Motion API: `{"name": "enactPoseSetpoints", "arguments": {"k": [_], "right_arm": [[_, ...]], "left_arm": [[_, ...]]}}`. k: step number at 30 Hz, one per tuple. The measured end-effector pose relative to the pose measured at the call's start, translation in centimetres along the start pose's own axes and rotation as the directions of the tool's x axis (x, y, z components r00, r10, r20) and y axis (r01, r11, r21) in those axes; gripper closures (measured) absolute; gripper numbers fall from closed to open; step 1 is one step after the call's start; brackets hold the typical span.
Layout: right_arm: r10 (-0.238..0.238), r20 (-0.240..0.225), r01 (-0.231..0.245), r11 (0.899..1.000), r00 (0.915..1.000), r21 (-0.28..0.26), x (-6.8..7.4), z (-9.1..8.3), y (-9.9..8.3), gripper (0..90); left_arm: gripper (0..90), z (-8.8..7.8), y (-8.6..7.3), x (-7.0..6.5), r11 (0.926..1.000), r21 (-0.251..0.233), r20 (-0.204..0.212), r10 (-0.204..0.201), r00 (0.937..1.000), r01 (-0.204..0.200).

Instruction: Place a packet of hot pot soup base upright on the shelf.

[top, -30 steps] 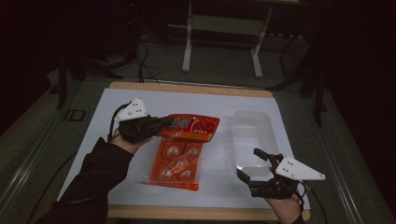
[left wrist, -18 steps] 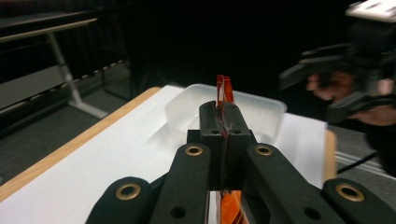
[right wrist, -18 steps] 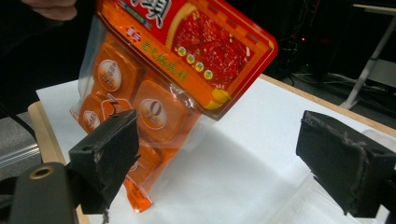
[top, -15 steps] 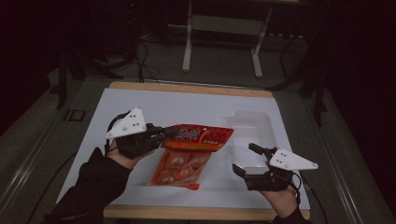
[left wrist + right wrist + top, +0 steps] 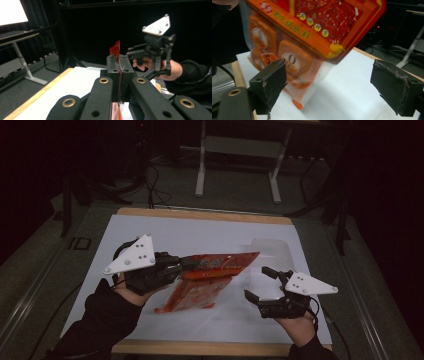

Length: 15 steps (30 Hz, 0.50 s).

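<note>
I'm pinching the red packet [image 5: 220, 262] by its edge with the left gripper [image 5: 177, 265], jaws pressed tight on it, so it hangs clear of the table [image 5: 200, 227]; an orange packet [image 5: 192, 295] is dangling beneath it at about 6 o'clock, and I can't tell how it's attached. I'm keeping the right gripper [image 5: 261, 282] spread and empty at the packets' 3 o'clock, probably ready to grab the lower packet. The clear tray [image 5: 272, 247] is sitting behind, likely the destination.

Fixed high above the near table [image 5: 200, 227] edge, facing forward and down; gripper-mounted close-ups along each jaw pair, sharing the red packet [image 5: 220, 262], somewhat blurred.
</note>
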State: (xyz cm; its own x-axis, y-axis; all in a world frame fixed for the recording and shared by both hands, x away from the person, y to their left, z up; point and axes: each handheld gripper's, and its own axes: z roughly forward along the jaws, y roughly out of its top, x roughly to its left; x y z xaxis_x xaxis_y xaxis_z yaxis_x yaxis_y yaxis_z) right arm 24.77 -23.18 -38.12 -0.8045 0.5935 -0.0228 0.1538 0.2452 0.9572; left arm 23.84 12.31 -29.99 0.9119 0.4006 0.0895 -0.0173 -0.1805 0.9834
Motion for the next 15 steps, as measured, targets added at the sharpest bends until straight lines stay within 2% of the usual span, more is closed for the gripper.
{"name": "enactPoseSetpoints", "arguments": {"k": [2, 3, 4, 6, 7, 8, 9, 10, 11, 12, 13, 14, 15], "right_arm": [[0.003, -0.001, -0.003, 1.000, 1.0000, -0.005, -0.1, 0.2, 0.1, 13.3], [0.010, -0.015, -0.010, 1.000, 0.9998, -0.007, -0.3, 0.3, 0.2, 13.3], [0.021, -0.028, -0.021, 1.000, 0.9994, -0.016, -0.4, 0.6, 0.4, 16.3], [0.032, -0.072, -0.035, 0.999, 0.9969, -0.036, -0.4, 0.7, 0.5, 20.8], [0.033, -0.092, -0.037, 0.998, 0.9952, -0.043, -0.3, 0.7, 0.5, 24.4], [0.033, -0.092, -0.037, 0.998, 0.9952, -0.043, -0.3, 0.7, 0.5, 24.4], [0.013, -0.152, -0.021, 0.998, 0.9883, -0.051, -0.2, 0.6, 0.5, 37.8], [-0.009, -0.163, 0.001, 0.999, 0.9866, -0.047, 0.0, 0.6, 0.5, 46.2], [-0.031, -0.176, 0.023, 0.999, 0.9839, -0.047, 0.1, 0.6, 0.4, 48.8], [-0.034, -0.186, 0.026, 0.999, 0.9819, -0.045, 0.2, 0.6, 0.4, 52.6], [-0.034, -0.186, 0.026, 0.999, 0.9819, -0.045, 0.2, 0.6, 0.4, 52.6], [-0.023, -0.219, 0.015, 0.999, 0.9755, -0.041, 0.0, 0.5, 0.4, 52.6], [-0.023, -0.219, 0.015, 0.999, 0.9755, -0.041, 0.0, 0.5, 0.4, 59.9]], "left_arm": [[90.0, 0.0, 0.1, 0.0, 1.0000, 0.000, 0.011, -0.001, 0.9999, 0.001], [90.0, 0.1, 0.1, -0.2, 1.0000, -0.008, 0.011, -0.001, 0.9999, 0.001], [90.0, 0.2, 0.1, -0.2, 1.0000, -0.008, 0.035, -0.004, 0.9994, 0.004], [90.0, 0.4, 0.0, -0.7, 1.0000, -0.008, 0.054, -0.001, 0.9986, 0.001], [90.0, 0.5, 0.0, -0.8, 0.9999, -0.012, 0.049, 0.003, 0.9988, -0.003], [90.0, 0.5, 0.0, -0.8, 0.9999, -0.012, 0.049, 0.003, 0.9988, -0.003], [90.0, 0.7, -0.1, -0.9, 0.9999, -0.014, 0.069, -0.002, 0.9976, 0.003], [90.0, 0.7, -0.2, -1.0, 0.9998, -0.019, 0.064, 0.000, 0.9979, 0.001], [90.0, 0.7, -0.1, -1.0, 0.9998, -0.018, 0.079, -0.005, 0.9969, 0.006], [90.0, 0.7, -0.1, -1.0, 0.9998, -0.020, 0.076, -0.002, 0.9971, 0.003], [90.0, 0.7, -0.1, -1.0, 0.9998, -0.020, 0.076, -0.002, 0.9971, 0.003], [90.0, 0.7, -0.1, -1.0, 0.9998, -0.020, 0.076, -0.002, 0.9971, 0.003], [90.0, 0.7, -0.1, -1.0, 0.9998, -0.019, 0.085, -0.007, 0.9964, 0.009]]}}
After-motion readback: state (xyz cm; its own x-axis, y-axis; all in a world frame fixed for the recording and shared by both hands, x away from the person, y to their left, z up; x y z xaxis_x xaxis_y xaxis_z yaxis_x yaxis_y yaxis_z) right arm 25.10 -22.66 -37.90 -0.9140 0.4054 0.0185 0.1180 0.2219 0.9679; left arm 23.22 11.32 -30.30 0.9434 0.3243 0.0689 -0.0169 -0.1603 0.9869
